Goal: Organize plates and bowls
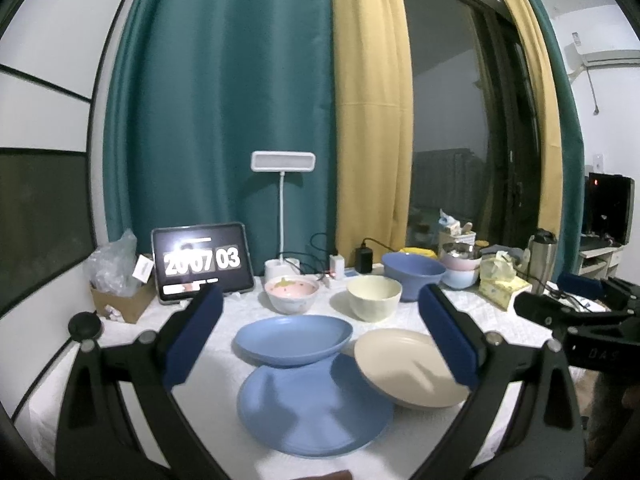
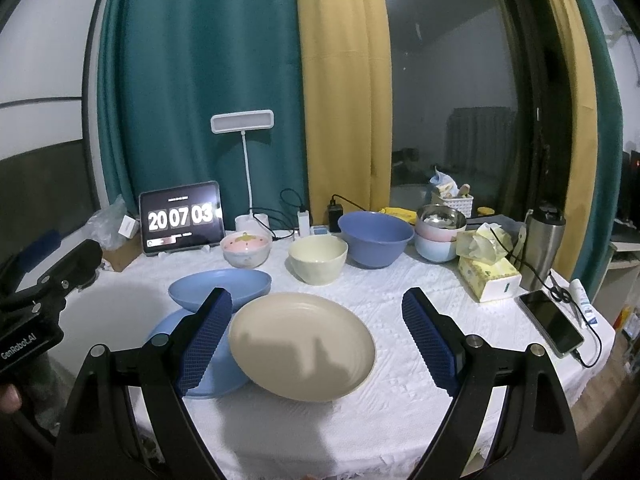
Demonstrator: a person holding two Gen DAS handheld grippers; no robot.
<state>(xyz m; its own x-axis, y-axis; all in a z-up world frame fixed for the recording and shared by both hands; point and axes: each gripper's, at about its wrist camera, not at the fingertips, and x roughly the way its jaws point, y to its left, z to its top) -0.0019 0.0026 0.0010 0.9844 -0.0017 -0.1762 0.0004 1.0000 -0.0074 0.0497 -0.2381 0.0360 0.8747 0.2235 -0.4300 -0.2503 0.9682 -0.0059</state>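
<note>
Two claws, left (image 1: 320,336) and right (image 2: 318,338), gape empty; grip the tilted cream plate (image 2: 302,346) by its raised rim.

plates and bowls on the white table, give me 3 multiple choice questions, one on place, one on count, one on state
1. Where does the round cream plate rest?
A. inside the big blue bowl
B. its left edge on the lower round blue plate
C. on the tablet

2. How many blue plates are there?
A. one
B. two
C. four

3. How is the right hand-held gripper?
A. open, holding nothing
B. shut on the cream plate
C. shut on a bowl

Answers: 1 B, the cream rim overlaps the lower blue plate. 2 B, another round blue plate sits behind, overlapping the lower one. 3 A, its blue pads stand wide apart above the table.
</note>
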